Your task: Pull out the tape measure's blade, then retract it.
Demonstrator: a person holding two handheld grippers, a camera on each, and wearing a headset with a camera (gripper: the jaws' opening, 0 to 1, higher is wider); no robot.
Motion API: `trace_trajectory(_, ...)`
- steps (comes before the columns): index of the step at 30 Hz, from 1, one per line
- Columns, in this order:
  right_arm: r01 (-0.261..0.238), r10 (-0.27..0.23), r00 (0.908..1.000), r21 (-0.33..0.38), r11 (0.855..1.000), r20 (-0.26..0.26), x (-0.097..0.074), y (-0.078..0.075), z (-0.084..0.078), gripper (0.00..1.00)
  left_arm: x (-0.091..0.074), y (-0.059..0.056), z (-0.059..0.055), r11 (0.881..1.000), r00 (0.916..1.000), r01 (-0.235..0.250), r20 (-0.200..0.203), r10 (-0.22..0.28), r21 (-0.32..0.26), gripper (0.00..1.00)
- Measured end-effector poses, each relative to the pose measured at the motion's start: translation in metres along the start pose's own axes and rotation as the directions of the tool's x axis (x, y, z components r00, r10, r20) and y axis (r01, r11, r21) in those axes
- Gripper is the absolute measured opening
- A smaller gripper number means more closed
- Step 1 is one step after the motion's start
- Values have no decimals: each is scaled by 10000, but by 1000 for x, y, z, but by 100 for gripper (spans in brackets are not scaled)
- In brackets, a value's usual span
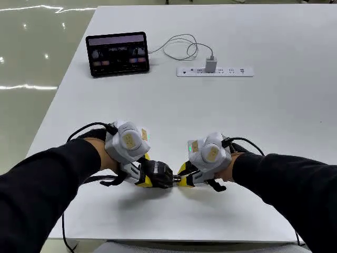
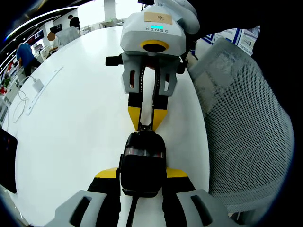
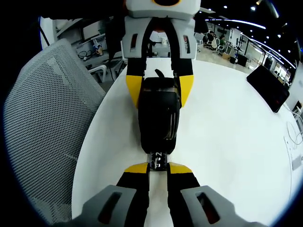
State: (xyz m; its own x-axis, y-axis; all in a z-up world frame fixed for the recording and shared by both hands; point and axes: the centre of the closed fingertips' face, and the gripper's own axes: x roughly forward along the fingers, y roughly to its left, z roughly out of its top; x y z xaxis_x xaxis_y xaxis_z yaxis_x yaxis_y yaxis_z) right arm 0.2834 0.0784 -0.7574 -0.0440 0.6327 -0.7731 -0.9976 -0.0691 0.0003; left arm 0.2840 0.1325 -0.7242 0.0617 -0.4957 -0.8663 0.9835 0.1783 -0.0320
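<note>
- My left gripper (image 2: 142,173) is clamped on the black tape measure (image 2: 142,158), one yellow-tipped jaw on each side of its case.
- My right gripper (image 3: 157,168) pinches the end of the blade (image 3: 157,160); only a short piece shows, marked "2".
- The two grippers face each other tip to tip, low over the near edge of the white table (image 1: 210,116).
- A tablet (image 1: 117,54) and a power strip (image 1: 215,71) sit well apart at the far side.

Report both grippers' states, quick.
Left gripper: shut on the tape measure, gripping its black case.
Right gripper: shut on the blade, just outside the case.
</note>
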Motion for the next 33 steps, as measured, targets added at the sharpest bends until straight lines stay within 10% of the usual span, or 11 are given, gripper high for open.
trace_trajectory(33, 6, -2, 10000, 455, 9990, -85, -1, 0, -1, 13, 0, 0, 1, 10000, 9999, -33, 108, 33, -88, 30)
